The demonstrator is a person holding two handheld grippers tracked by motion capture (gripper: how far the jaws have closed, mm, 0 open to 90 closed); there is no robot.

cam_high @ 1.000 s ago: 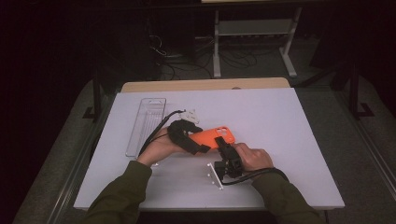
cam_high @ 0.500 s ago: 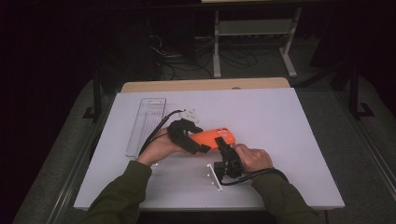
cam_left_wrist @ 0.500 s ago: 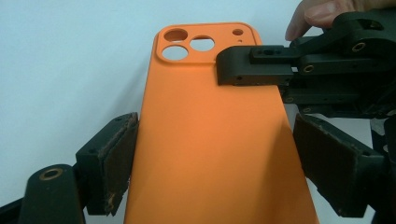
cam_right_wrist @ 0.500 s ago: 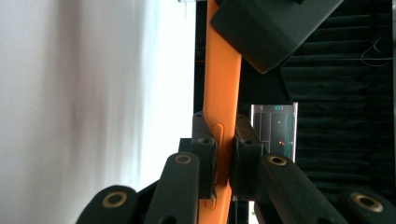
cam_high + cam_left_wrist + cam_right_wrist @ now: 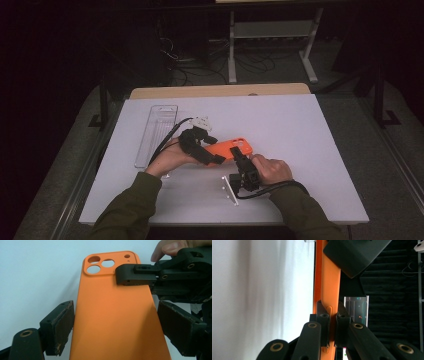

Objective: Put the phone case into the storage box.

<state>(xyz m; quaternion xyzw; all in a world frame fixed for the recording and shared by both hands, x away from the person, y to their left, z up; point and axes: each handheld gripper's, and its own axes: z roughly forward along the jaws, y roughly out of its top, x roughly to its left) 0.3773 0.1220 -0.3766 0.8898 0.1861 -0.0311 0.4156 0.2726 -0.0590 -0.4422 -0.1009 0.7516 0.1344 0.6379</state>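
The orange phone case (image 5: pixel 226 149) is held just above the white worktop (image 5: pixel 300 130), looking light, thin and flexible. The right tongs (image 5: pixel 236 152) have just closed, pinching its side edge; the left tongs (image 5: pixel 210 159) clasp its width, the steadier hold.

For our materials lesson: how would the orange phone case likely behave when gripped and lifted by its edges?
The orange phone case looks thin and hollow, so probably light. Its smooth matte back may slip slightly. The right tongs pinch its thin edge, which suggests it could flex rather than crack.

An orange phone case (image 5: pixel 115 320) lies between the left hand-held gripper (image 5: pixel 116 327) pads.
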